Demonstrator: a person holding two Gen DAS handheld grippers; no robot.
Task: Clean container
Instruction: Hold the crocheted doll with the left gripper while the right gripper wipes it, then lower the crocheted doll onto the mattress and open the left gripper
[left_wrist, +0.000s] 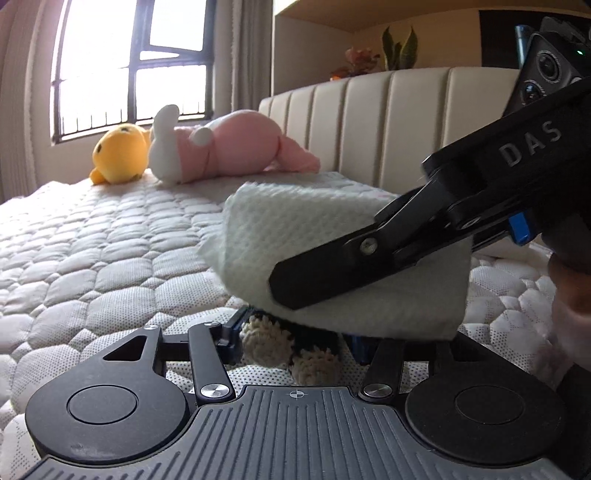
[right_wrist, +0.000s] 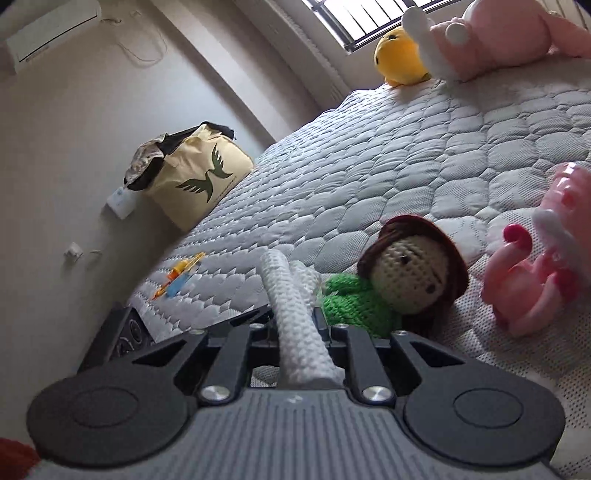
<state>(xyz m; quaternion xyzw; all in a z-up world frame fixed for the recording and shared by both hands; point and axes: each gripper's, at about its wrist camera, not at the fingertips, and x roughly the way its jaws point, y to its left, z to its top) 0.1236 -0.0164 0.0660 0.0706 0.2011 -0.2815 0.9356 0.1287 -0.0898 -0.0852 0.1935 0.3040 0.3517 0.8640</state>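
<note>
My right gripper (right_wrist: 295, 314) is shut on a white textured cloth (right_wrist: 291, 302), folded into a roll between its jaws. In the left wrist view that right gripper (left_wrist: 284, 291) comes in from the right and holds the cloth (left_wrist: 295, 229) just above my left gripper (left_wrist: 295, 343). The left fingers stand on either side of cream and dark yarn, part of a crochet doll (left_wrist: 266, 343); their tips are hidden under the cloth. The doll (right_wrist: 410, 269) has brown hair and a green body and lies on the quilted mattress (right_wrist: 406, 147). No container is in view.
A yellow plush (left_wrist: 118, 155) and a pink-and-white plush (left_wrist: 229, 147) lie at the mattress's far end by a padded headboard (left_wrist: 369, 122). A pink plastic toy (right_wrist: 535, 273) sits right of the doll. A small orange-blue toy (right_wrist: 177, 277) and a beige bag (right_wrist: 199, 177) are by the left edge.
</note>
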